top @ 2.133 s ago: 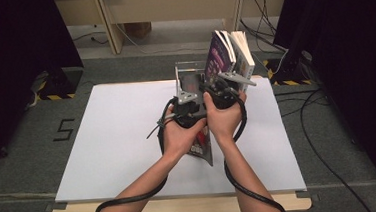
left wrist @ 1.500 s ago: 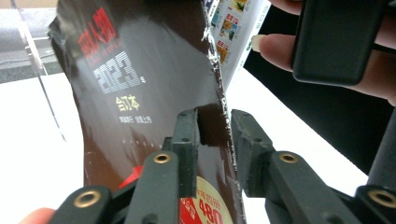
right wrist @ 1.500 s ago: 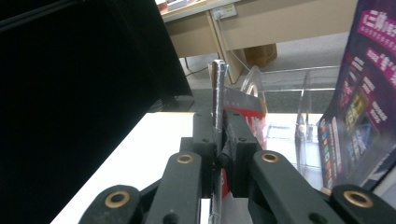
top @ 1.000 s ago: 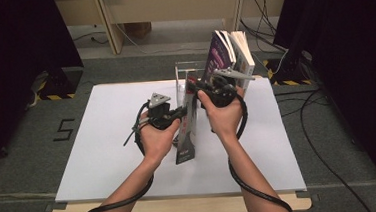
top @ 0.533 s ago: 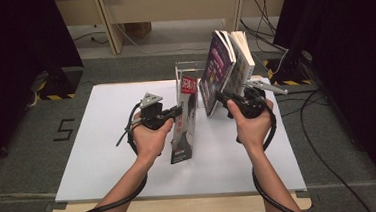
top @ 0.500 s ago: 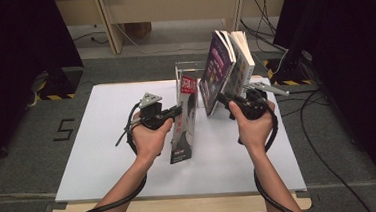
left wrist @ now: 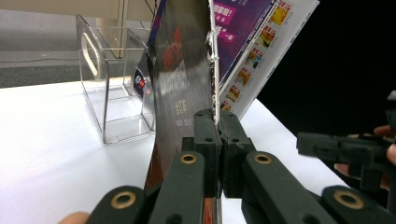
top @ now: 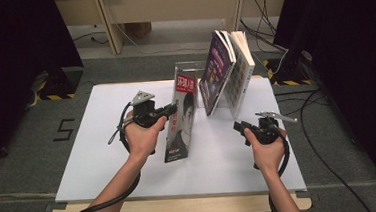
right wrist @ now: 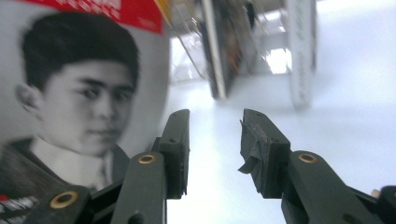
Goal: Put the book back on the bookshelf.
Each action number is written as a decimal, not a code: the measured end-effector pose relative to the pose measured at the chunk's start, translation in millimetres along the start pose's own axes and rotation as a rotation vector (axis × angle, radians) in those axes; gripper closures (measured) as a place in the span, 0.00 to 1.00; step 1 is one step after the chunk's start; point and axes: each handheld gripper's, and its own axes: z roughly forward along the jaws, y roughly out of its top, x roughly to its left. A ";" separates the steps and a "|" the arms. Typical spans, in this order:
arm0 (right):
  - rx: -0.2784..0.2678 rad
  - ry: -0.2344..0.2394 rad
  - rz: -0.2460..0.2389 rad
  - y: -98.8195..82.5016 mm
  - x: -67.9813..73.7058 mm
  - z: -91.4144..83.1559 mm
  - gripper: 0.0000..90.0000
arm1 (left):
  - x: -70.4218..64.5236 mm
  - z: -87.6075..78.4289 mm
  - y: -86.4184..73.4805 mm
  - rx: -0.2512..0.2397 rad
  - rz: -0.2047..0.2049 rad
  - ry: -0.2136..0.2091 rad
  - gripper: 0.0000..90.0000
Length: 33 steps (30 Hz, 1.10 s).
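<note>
Stapled magazine (left wrist: 187,93) spine clamped by left gripper (left wrist: 218,126).

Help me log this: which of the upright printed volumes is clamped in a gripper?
The red-topped portrait magazine, pinched by the left gripper; the purple-covered books lean untouched.

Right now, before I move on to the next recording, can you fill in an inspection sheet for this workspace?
Surface: white tabletop, wooden front edge.
Job's things: magazine held upright on its bottom edge; clear acrylic stand behind it; two more magazines leaning at the stand's right.
Clutter: nothing seen.
Grippers: left gripper shut on the magazine's spine edge; right gripper open, nothing between its jaws, low over the table to the magazine's right.
Cables: a black cable trails from each gripper along the forearms; more cables on the floor at right.
Surroundings: grey carpet, wooden furniture legs behind, dark curtains both sides, a floor mark "5".
</note>
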 end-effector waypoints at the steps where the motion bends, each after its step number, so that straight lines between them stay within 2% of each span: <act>1: 0.020 -0.009 0.021 -9.4 -7.5 0.1 0.70 | 0.3 -1.3 0.5 -0.006 0.003 -0.002 0.97; 6: 0.050 -0.017 0.041 -21.3 -15.2 1.1 0.70 | 0.2 -4.0 6.6 -0.025 0.012 -0.007 0.97; 7: 0.048 -0.022 0.026 -23.2 -17.2 1.1 0.70 | 0.1 -4.7 11.5 -0.037 0.014 -0.008 0.97; 18: 0.044 -0.045 0.026 -32.1 -27.0 -0.2 0.70 | 3.2 0.2 35.9 -0.098 0.042 0.008 0.97; 20: 0.053 -0.042 0.050 -32.6 -27.1 -0.2 0.70 | 4.2 2.8 40.7 -0.109 0.045 0.012 0.97; 21: 0.046 -0.043 0.035 -32.9 -29.0 0.8 0.70 | 4.4 5.1 43.3 -0.118 0.045 0.015 0.97; 26: 0.052 -0.047 0.045 -34.1 -29.9 0.8 0.70 | 4.1 15.6 48.7 -0.131 0.053 0.035 0.97; 31: 0.047 -0.053 0.037 -34.7 -34.8 -0.7 0.70 | 5.2 18.6 51.4 -0.146 0.057 0.048 0.97; 32: 0.048 -0.055 0.053 -35.2 -34.3 -0.9 0.70 | 5.5 18.9 52.1 -0.149 0.058 0.052 0.97; 33: 0.042 -0.063 0.039 -36.1 -35.9 -1.1 0.70 | 5.8 19.3 52.8 -0.152 0.062 0.055 0.97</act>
